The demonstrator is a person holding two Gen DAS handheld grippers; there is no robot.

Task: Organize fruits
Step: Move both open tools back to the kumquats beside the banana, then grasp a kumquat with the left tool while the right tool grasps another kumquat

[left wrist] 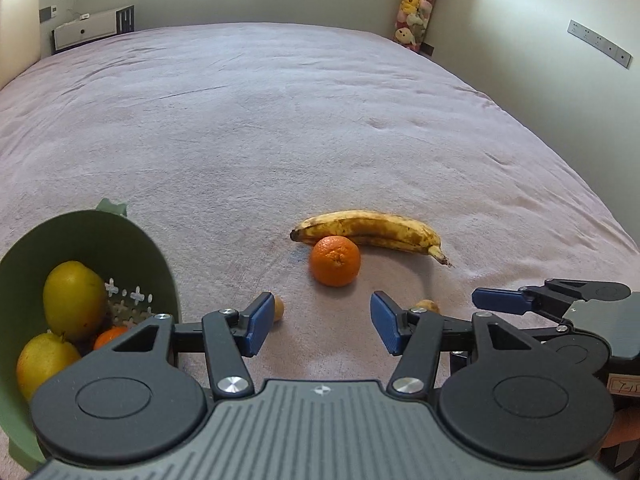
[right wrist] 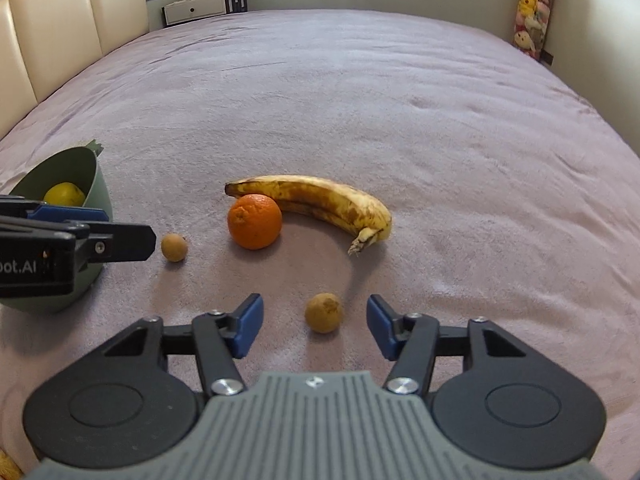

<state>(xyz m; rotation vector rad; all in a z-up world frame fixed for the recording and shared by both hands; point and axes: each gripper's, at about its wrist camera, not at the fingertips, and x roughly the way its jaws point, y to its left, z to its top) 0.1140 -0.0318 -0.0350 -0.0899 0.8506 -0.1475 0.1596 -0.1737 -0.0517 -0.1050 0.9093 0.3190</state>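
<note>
Right wrist view is showing a small round brown fruit (right wrist: 324, 313) lying on the mauve bedspread (right wrist: 400, 100) at lower centre, between the blue-padded fingers (right wrist: 250, 326) of the right gripper (right wrist: 316, 326), which are standing spread with clear gaps either side and touching nothing. Above it a round orange (right wrist: 255, 221) is resting against a speckled yellow banana (right wrist: 320, 200), whose stem is pointing down to the right. Left of the orange, a second small brown fruit (right wrist: 174, 247) is lying apart from it. At the left edge the left gripper (right wrist: 96, 232) is reaching in, in front of a green plastic colander bowl (right wrist: 94, 184) holding a yellow fruit (right wrist: 64, 194).

Left wrist view is showing its own fingers (left wrist: 258, 322) spread and empty, with the orange just beyond them. The bowl is sitting at lower left, tilted, containing yellow fruits and something orange. Far off in the upper right, a hanging column of plush toys (left wrist: 418, 4) is standing against the wall.
</note>
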